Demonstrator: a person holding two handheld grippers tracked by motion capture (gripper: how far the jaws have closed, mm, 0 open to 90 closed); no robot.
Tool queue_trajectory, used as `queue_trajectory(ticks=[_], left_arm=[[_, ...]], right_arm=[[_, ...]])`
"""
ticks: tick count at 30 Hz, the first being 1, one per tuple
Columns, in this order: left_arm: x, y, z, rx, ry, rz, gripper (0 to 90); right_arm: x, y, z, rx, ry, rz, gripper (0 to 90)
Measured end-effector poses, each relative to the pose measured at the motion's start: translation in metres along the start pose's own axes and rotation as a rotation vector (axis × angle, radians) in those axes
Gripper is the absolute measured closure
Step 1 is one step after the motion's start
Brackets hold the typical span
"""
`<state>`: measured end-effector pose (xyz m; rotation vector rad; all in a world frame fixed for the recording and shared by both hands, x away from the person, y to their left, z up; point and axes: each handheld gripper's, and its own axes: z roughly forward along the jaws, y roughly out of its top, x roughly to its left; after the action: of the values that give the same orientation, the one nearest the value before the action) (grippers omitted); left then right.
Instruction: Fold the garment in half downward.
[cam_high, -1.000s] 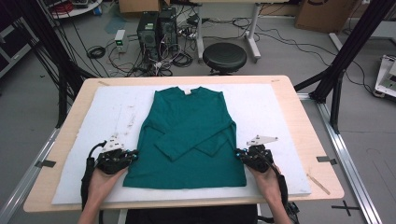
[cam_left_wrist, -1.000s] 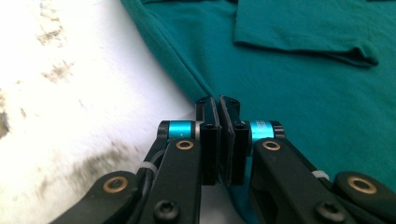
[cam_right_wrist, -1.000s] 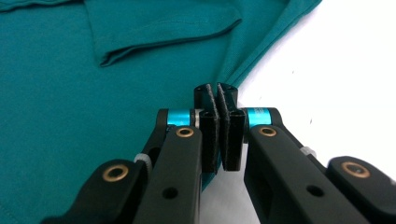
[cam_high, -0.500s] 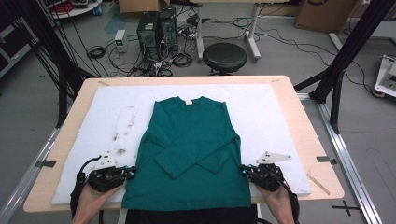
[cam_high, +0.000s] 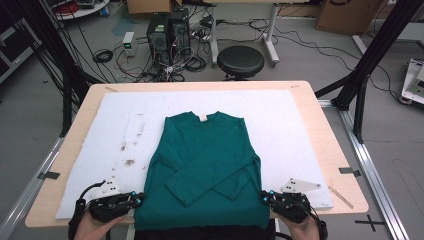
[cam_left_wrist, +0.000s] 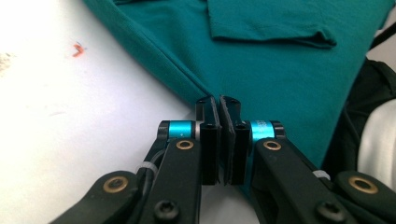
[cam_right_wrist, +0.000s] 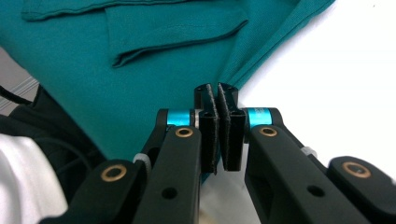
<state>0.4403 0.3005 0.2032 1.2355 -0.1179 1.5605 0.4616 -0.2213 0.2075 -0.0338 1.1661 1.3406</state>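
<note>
Teal long-sleeve shirt (cam_high: 205, 165) lies flat, front up, on white mat, collar w/ small tag at far end. Both sleeves folded across chest, cuffs overlapping. Hem hangs over near table edge, prob. slightly bunched at corners.

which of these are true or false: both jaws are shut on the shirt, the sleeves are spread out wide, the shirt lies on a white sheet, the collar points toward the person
1. Both grippers' jaws are shut on the teal shirt, left gripper and right gripper at its side edges. True.
2. The sleeves are spread wide. False: they are folded across the front.
3. The shirt lies on a white sheet. True.
4. The collar points toward the person. False: it points away, and the hem hangs over the near edge.
</note>
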Motion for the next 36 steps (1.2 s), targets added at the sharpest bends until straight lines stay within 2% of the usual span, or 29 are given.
queue_trajectory(ticks=[2,5,13,16,17,20,23,25,28,32,33,36], left_arm=[[0.0,0.0,0.0,0.002,-0.003,-0.007,86.4],[-0.002,0.0,-0.001,0.01,-0.006,0.005,86.3],[-0.006,-0.002,-0.004,0.026,-0.042,0.007,86.3],[-0.005,-0.002,-0.004,0.024,-0.049,-0.001,83.8],[-0.004,-0.001,-0.005,0.02,-0.052,0.0,81.0],[-0.003,0.003,-0.007,0.001,-0.05,0.012,66.8],[0.0,0.008,-0.009,-0.041,-0.041,0.019,50.6],[0.003,0.013,-0.01,-0.068,-0.03,0.025,44.2],[0.009,0.021,-0.012,-0.108,-0.001,0.026,37.2],[0.018,0.034,-0.015,-0.151,0.034,0.01,34.1],[0.021,0.039,-0.016,-0.164,0.038,-0.005,33.2],[0.032,0.051,-0.014,-0.165,0.02,-0.032,32.5]], right_arm=[[0.002,-0.002,-0.001,-0.002,-0.002,0.003,88.2],[0.002,-0.003,-0.002,0.002,0.002,0.007,88.2],[0.005,-0.007,-0.008,0.009,0.014,0.008,88.0],[0.003,-0.008,-0.008,0.009,0.021,0.01,85.8],[0.003,-0.007,-0.008,0.01,0.026,0.008,82.8],[-0.001,-0.003,-0.009,0.0,0.023,0.022,63.6],[-0.005,0.004,-0.011,-0.028,-0.003,0.031,46.8],[-0.008,0.01,-0.011,-0.044,-0.026,0.032,42.8],[-0.011,0.022,-0.01,-0.08,-0.101,0.016,35.9],[-0.017,0.038,-0.003,-0.118,-0.128,0.003,31.1],[-0.018,0.041,-0.002,-0.12,-0.135,0.0,29.7],[-0.022,0.055,0.006,-0.117,-0.154,-0.019,23.6]])
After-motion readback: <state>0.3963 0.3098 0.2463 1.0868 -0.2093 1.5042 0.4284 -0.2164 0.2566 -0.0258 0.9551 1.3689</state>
